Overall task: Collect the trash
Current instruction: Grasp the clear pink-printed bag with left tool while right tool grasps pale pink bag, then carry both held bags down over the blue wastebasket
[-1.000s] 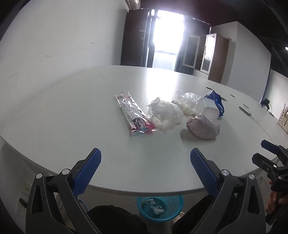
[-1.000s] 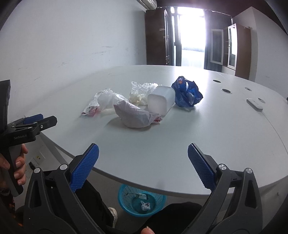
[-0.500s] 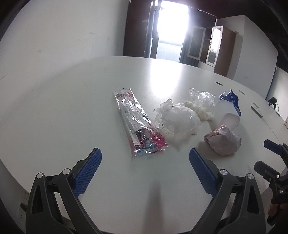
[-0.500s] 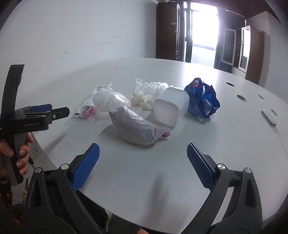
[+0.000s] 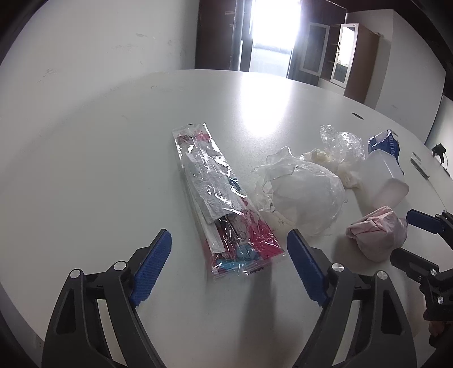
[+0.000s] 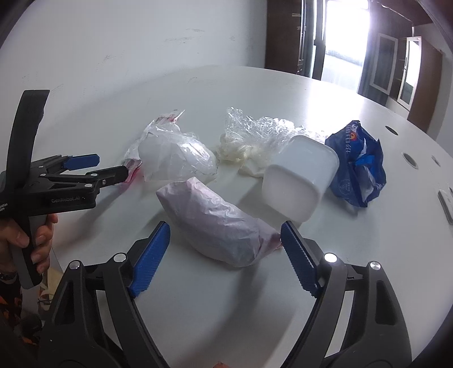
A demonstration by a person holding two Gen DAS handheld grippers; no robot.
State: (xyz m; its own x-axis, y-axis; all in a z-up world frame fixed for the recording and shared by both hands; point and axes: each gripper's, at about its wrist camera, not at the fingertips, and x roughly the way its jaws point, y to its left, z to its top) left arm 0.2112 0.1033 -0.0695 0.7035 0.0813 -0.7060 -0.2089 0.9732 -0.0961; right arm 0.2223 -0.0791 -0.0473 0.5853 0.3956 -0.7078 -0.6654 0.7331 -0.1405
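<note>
My left hand-held gripper (image 5: pixel 228 257) hangs wide open and empty over the white surface (image 5: pixel 99 158), its blue pads either side of the near end of a long clear packet (image 5: pixel 223 215) with pink and blue print. My right hand-held gripper (image 6: pixel 225 250) is just as wide and empty, its pads flanking a crumpled pinkish paper bundle (image 6: pixel 218 226).

Taking that bundle as the landmark: behind it to the left lies a clear bag of white stuffing (image 6: pixel 175 155), behind it to the right a tipped white plastic tub (image 6: pixel 300 178), and beyond the tub a crumpled blue bag (image 6: pixel 356 164) and some crinkled clear film (image 6: pixel 254 133).

The surface is broad, rounded and glossy, with cable holes (image 6: pixel 409 159) far right. A scuffed white wall (image 6: pixel 141 42) stands behind, with dark wooden cabinets (image 5: pixel 215 34) and a bright glazed doorway (image 5: pixel 271 25).
</note>
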